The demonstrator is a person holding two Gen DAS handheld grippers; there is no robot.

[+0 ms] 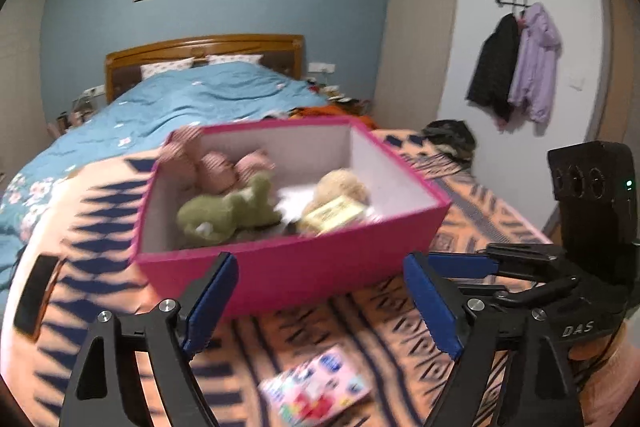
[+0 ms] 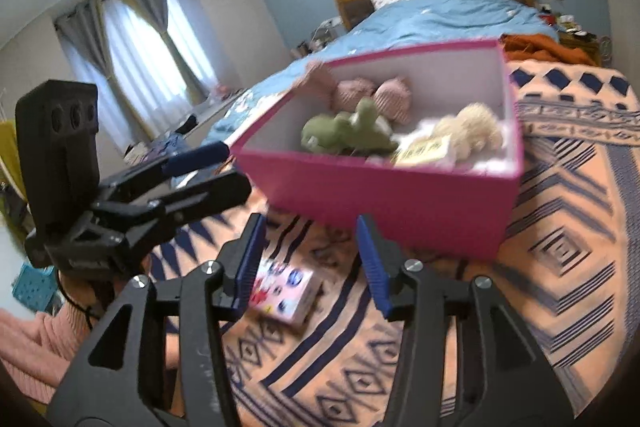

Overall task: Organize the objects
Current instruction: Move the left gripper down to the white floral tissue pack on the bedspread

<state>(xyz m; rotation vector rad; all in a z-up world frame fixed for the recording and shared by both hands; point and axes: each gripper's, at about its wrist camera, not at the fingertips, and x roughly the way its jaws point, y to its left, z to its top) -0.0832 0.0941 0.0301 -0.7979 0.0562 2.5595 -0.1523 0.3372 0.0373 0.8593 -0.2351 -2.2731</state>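
While both views are motion-blurred, the layout reads as follows, all places given relative to the pink box.

Pink box (image 1: 280,267): open-topped, rectangular, bright pink outside, pale grey-white inside; sits on the orange blanket (image 1: 360,327), which carries a dark blue geometric pattern.

Box contents: green plush toy (image 1: 228,211) lies at the centre-front of the box; cream plush toy (image 1: 340,187) is beside it toward the right wall; pink striped plush (image 1: 216,167) leans in the back left corner, partly over the rim; yellowish card or packet (image 1: 334,215) rests against the cream plush, its print unreadable.

Small pink carton (image 2: 282,289): lies flat on the blanket just in front of the box, outside it; coloured spots and a red figure printed on top; detail blurred.

Left gripper (image 1: 320,303): blue pads spread wide, nothing between them; hovers just in front of the box's near wall, above the carton.

Right gripper (image 2: 310,263): pads partly apart, nothing pinched; in front of the box, with the carton showing below its left pad.

Bed with blue quilt (image 1: 208,95): behind the box.
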